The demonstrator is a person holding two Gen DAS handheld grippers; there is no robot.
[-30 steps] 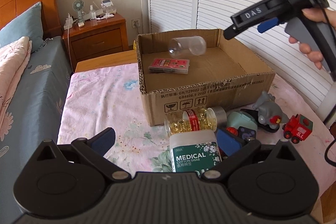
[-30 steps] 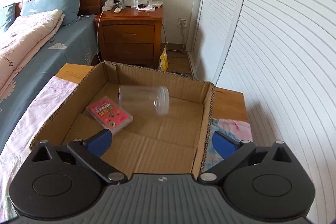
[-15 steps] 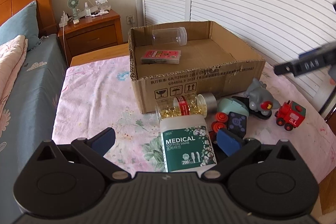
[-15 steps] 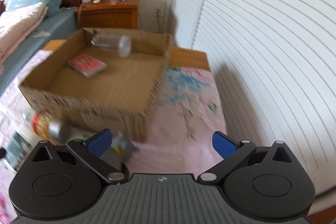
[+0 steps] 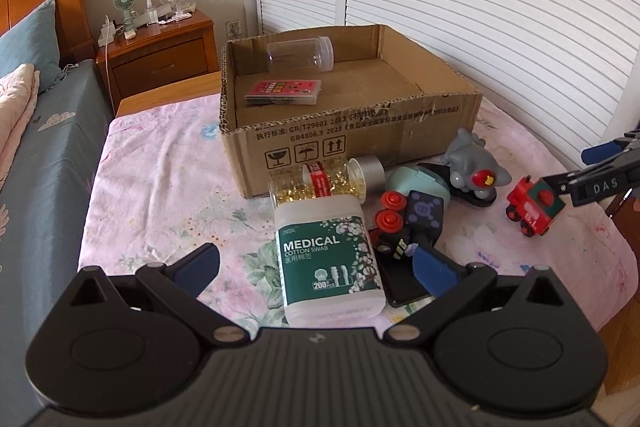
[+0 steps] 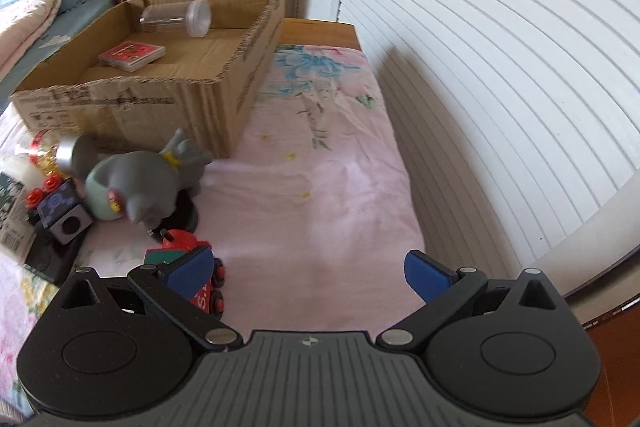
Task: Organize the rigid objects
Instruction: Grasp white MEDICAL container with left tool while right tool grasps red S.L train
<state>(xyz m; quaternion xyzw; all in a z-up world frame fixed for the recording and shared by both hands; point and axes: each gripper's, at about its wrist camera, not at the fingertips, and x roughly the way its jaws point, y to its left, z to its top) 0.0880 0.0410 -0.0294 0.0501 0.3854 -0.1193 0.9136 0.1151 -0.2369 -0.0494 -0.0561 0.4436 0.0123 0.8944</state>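
Both grippers were open: left gripper straddled the cotton swab box; right gripper hovered beside the toy train.

Left gripper jaws spread wide, right gripper likewise, both empty

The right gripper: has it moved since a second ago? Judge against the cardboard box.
Yes. The right gripper, open, pulled back from over the cardboard box and dropped beside the toy train.
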